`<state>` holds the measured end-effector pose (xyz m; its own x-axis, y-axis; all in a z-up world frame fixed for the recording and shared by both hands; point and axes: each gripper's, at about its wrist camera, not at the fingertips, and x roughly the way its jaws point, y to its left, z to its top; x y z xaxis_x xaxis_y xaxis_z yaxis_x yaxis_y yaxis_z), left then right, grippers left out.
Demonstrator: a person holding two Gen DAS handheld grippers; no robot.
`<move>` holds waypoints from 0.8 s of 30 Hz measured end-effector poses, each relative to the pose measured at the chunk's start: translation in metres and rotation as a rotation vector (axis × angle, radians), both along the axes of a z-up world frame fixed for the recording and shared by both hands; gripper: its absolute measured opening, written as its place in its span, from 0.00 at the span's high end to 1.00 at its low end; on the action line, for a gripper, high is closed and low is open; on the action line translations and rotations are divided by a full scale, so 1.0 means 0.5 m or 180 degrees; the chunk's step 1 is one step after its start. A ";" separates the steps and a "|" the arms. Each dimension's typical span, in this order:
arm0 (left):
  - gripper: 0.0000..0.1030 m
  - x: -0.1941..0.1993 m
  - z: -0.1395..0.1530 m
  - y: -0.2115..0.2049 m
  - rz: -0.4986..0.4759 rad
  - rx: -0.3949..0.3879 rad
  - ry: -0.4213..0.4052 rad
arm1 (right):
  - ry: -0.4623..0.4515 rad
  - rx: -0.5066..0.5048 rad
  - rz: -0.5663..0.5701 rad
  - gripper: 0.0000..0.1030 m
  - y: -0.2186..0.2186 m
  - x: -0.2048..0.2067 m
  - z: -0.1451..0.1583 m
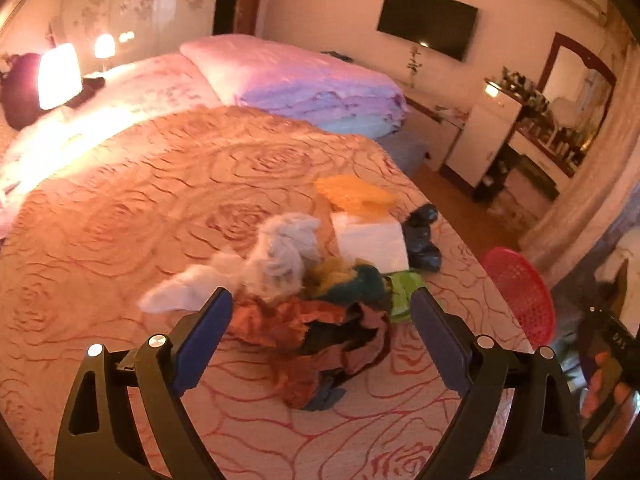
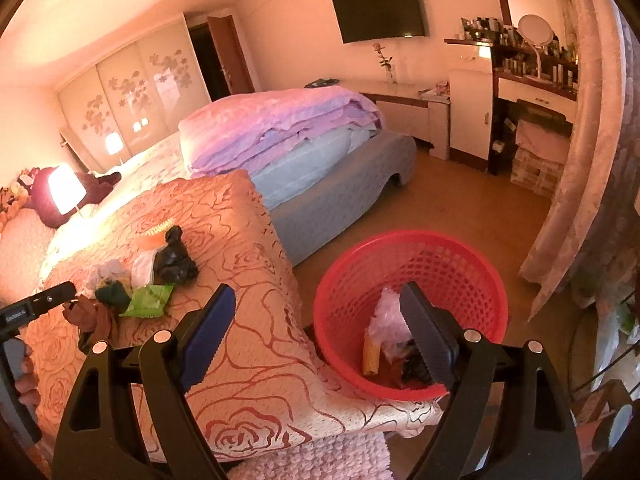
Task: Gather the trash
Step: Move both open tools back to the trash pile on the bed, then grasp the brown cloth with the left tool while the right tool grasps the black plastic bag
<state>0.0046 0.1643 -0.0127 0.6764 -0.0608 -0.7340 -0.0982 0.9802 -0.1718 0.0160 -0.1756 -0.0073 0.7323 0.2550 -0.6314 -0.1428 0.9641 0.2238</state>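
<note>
— Rose-patterned cloth covers the table beside the bed, with a folded pink quilt behind it. Where does the trash sit?

— Near the table's edge: a heap of crumpled brown and dark paper, a white wad of tissue, a green wrapper, a black crumpled bag and a white block with an orange piece behind it.

— And the left gripper?

— Its jaws stand wide apart on either side of the paper heap, clamped on nothing.

— The right gripper?

— Also spread, empty, one finger over the table edge and the other over the red basket on the floor, which holds a clear bag, a yellow piece and dark scraps.
</note>
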 end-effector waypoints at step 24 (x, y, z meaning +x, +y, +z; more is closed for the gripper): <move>0.33 -0.060 -0.043 0.003 -0.0220 -0.0088 0.0042 | 0.0064 -0.0017 0.0422 0.21 0.086 0.003 -0.003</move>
<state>-0.0253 0.1657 -0.0344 0.6602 -0.1275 -0.7402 -0.0328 0.9797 -0.1980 0.0176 -0.1325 -0.0087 0.6796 0.3453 -0.6472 -0.2646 0.9383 0.2227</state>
